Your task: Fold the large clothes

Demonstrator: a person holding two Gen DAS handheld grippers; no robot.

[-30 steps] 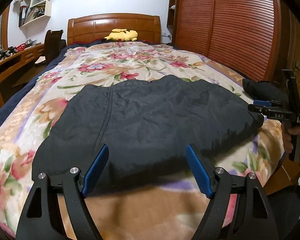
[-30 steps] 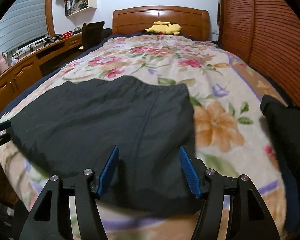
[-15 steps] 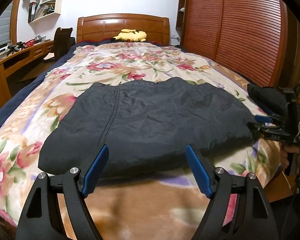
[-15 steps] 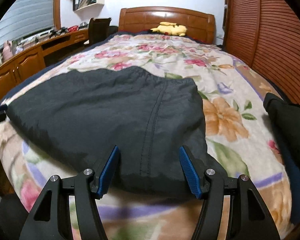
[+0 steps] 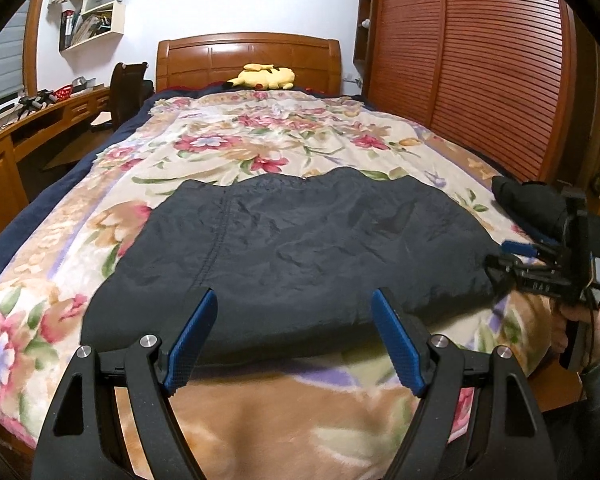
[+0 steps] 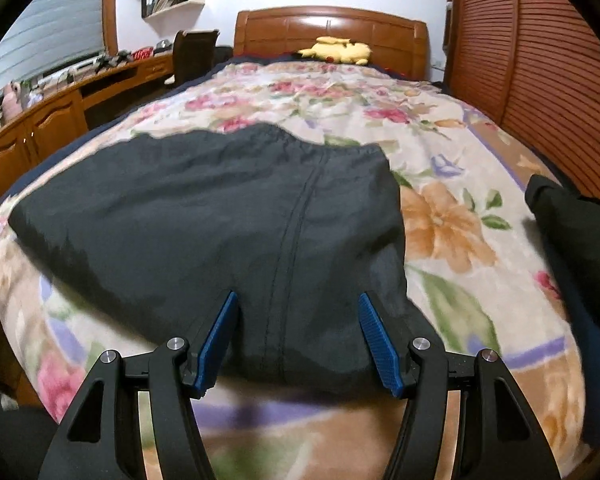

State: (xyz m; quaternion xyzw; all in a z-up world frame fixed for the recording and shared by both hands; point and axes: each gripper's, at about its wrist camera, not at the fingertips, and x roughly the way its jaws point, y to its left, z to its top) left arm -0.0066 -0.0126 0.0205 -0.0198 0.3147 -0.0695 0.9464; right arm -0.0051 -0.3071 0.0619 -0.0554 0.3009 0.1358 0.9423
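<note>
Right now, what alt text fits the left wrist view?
A dark garment lies flat on a floral bedspread, with the open left gripper over its near edge, holding nothing. The right gripper, in a hand, sits at the garment's right end; a yellow plush rests by the headboard.

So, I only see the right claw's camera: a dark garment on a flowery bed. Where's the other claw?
Observer: The left claw hangs open above the near hem of the dark garment, gripping nothing.
Visitor: And what's carrying my claw?
Observer: A person's hand grips the handle of the right claw, just off the garment's right end.
</note>
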